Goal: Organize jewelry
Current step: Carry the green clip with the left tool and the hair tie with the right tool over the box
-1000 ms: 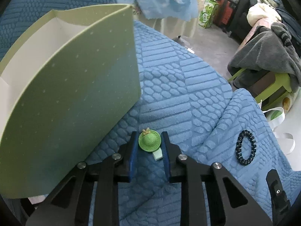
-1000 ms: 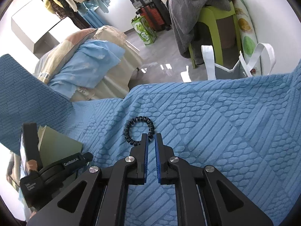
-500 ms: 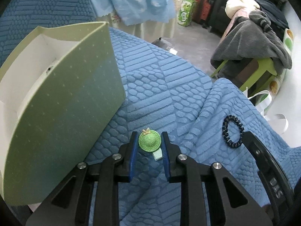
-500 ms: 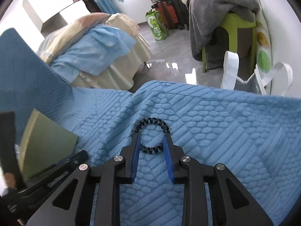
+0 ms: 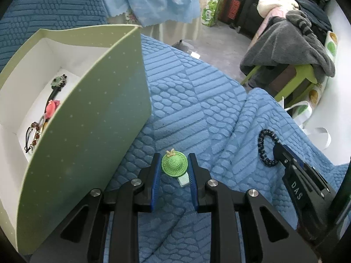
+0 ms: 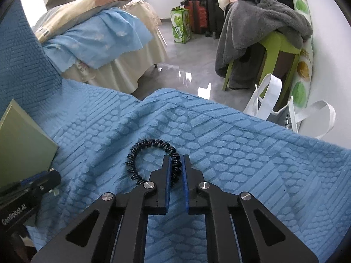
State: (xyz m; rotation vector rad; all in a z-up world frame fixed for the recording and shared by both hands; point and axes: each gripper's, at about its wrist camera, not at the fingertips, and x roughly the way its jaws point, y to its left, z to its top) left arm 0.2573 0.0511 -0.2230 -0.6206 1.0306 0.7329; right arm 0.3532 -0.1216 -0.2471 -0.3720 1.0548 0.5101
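Observation:
A small green hat-shaped hair clip (image 5: 173, 162) sits between the blue pads of my left gripper (image 5: 174, 169), which is shut on it just above the blue bedspread (image 5: 197, 100). To its left stands a pale green open box (image 5: 87, 120); inside lie a green-flower hairpin (image 5: 58, 82), a pink piece (image 5: 51, 107) and a beaded band (image 5: 33, 133). My right gripper (image 6: 176, 164) is shut on the near right part of a black spiral hair tie (image 6: 140, 151), which lies on the bedspread. The left wrist view shows that hair tie (image 5: 262, 146) with the right gripper (image 5: 277, 151) on it.
The bedspread's far edge drops to a grey floor (image 6: 182, 65). A white tote bag (image 6: 269, 96) stands just past that edge. Behind it is a green stool under a grey blanket (image 6: 263, 22). Another bed with blue cloth (image 6: 105, 35) is at the back left.
The right gripper came down over the hair tie with its jaws spread, then closed on the coil. The left gripper rolled, still holding the hat clip, and the box's inside came into view.

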